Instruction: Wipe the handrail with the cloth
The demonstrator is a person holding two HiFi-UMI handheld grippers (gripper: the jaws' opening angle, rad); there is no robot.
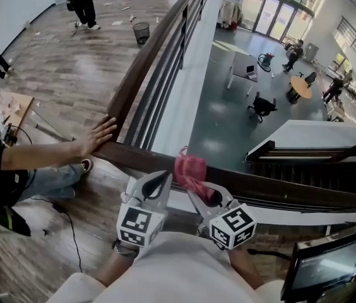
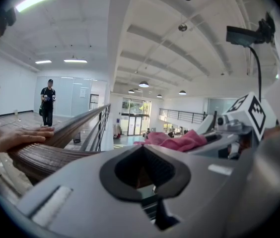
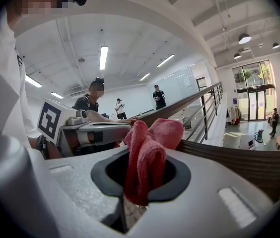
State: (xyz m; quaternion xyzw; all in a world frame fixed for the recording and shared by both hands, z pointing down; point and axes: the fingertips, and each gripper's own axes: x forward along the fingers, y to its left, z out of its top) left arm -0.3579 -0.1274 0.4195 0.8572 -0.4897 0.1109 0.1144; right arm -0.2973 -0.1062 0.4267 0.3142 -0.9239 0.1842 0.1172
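Note:
The dark wooden handrail (image 1: 279, 188) runs across in front of me and turns away at a corner on the left. A pink cloth (image 1: 189, 169) is bunched against the rail's near side, and my right gripper (image 1: 198, 192) is shut on it. In the right gripper view the cloth (image 3: 150, 150) stands up out of the right gripper (image 3: 142, 177), with the handrail (image 3: 239, 162) just behind. My left gripper (image 1: 160, 178) is shut and holds nothing; it points at the rail just left of the cloth. The left gripper view shows the left gripper (image 2: 145, 168), the handrail (image 2: 40, 157) and the cloth (image 2: 175, 142).
Another person's hand (image 1: 99, 136) rests on the handrail's corner, their arm reaching in from the left. Beyond the rail the floor drops to a lower hall (image 1: 228, 118) with a staircase (image 1: 310, 160). A monitor (image 1: 329, 261) stands at bottom right. A table (image 1: 7, 112) is at the left.

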